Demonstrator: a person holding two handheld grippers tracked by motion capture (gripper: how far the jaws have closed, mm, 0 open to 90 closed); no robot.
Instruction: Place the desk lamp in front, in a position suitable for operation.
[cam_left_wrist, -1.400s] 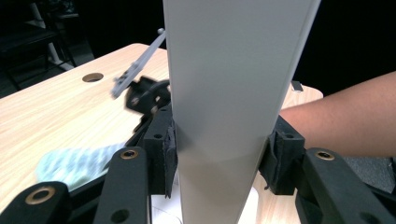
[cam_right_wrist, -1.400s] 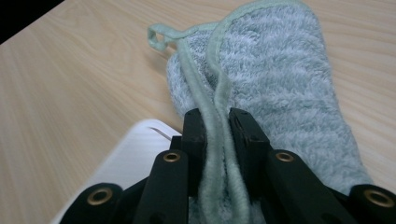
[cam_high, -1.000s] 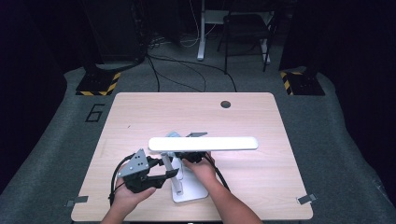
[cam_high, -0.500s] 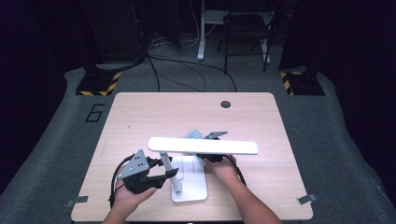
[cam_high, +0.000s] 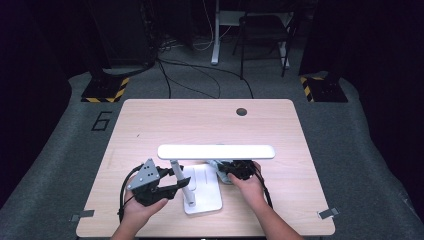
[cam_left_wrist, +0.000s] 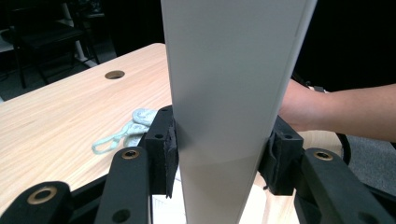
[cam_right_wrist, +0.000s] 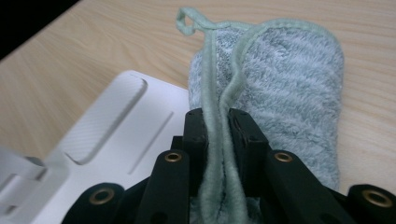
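The lamp (cam_high: 200, 170) is being steadied at its post by the left gripper (cam_high: 172, 181), whose jaws are being pressed against both sides of the pale post (cam_left_wrist: 229, 107), seemingly so the light base (cam_high: 202, 192) is not being shoved about. A folded green cloth (cam_right_wrist: 280, 93) is being pinched at its hemmed edge by the right gripper (cam_right_wrist: 219, 135), jaws nearly shut on it, with the cloth being laid partly on the table (cam_high: 150, 120) and against the base's right edge, just under the long lamp head (cam_high: 216, 151). The base is probably being wiped, though contact is poorly shown from above. No brand is being shown on the lamp; a "6" (cam_high: 101, 120) is being displayed on the floor beside the table.
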